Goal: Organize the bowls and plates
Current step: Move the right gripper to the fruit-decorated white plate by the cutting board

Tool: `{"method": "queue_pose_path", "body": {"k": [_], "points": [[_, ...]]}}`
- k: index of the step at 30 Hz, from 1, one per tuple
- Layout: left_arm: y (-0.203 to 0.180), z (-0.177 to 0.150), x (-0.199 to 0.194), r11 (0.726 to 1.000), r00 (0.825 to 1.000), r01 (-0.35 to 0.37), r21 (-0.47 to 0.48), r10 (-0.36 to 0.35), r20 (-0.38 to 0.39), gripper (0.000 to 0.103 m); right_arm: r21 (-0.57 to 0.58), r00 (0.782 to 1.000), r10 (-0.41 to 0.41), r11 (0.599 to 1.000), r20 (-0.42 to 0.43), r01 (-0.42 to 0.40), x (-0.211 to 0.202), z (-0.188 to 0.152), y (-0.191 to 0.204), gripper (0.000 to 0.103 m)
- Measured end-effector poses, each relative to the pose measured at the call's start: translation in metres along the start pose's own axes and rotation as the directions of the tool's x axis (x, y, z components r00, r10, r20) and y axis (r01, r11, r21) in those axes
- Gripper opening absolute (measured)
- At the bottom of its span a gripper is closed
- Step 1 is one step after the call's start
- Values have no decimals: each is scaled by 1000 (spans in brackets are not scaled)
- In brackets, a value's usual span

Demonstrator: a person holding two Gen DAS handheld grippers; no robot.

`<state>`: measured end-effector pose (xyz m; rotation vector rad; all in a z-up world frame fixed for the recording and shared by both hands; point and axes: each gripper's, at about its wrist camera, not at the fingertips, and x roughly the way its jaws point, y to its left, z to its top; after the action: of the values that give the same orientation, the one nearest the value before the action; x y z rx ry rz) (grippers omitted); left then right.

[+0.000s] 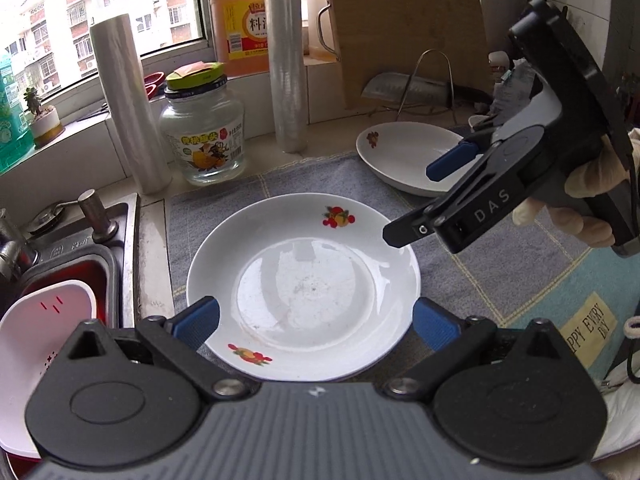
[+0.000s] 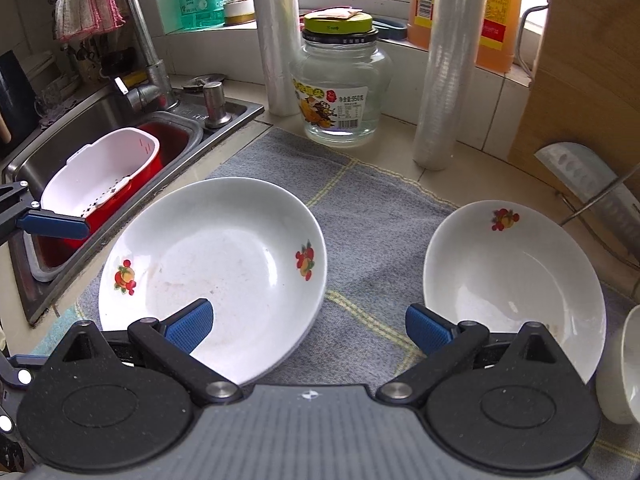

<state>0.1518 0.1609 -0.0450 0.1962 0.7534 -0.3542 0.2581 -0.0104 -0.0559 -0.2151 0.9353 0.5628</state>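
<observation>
Two white fruit-printed dishes are seen on a grey checked mat (image 2: 372,216) spread over the counter. The larger plate (image 1: 304,300) lies toward the mat's sink-side edge; the smaller bowl (image 2: 516,288) sits well apart from it, toward the edge nearest the leaning cutting board (image 1: 404,24) and the cleaver (image 2: 588,184) in its wire stand.

The left gripper (image 1: 316,324) is held over the near rim of the plate with its jaws spread wide — the blue pads flank the plate's near rim, and nothing is clamped. The right gripper (image 2: 308,326) is likewise held open and empty above the mat, one pad over the plate's rim, the other beside the bowl; a gloved hand (image 1: 576,200) is seen on its handle.

Along the back edge a lidded glass jar (image 2: 340,88) stands between two upright rolls of cling film (image 1: 128,108). A white colander (image 2: 100,176) in a red basin sits in the steel sink (image 2: 224,120) — part of another white dish (image 2: 620,368) shows at the mat's right edge.
</observation>
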Motion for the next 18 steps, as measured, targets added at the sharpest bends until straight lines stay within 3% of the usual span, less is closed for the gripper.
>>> {"method": "queue_pose_path", "body": {"k": [9, 18], "points": [[-37, 19, 18, 999, 998, 44, 4, -44, 47, 102, 116, 986, -167, 979, 1, 166, -30, -41, -41, 103], [-93, 36, 37, 1000, 999, -6, 3, 6, 42, 102, 143, 987, -161, 977, 21, 156, -57, -65, -90, 103]]}}
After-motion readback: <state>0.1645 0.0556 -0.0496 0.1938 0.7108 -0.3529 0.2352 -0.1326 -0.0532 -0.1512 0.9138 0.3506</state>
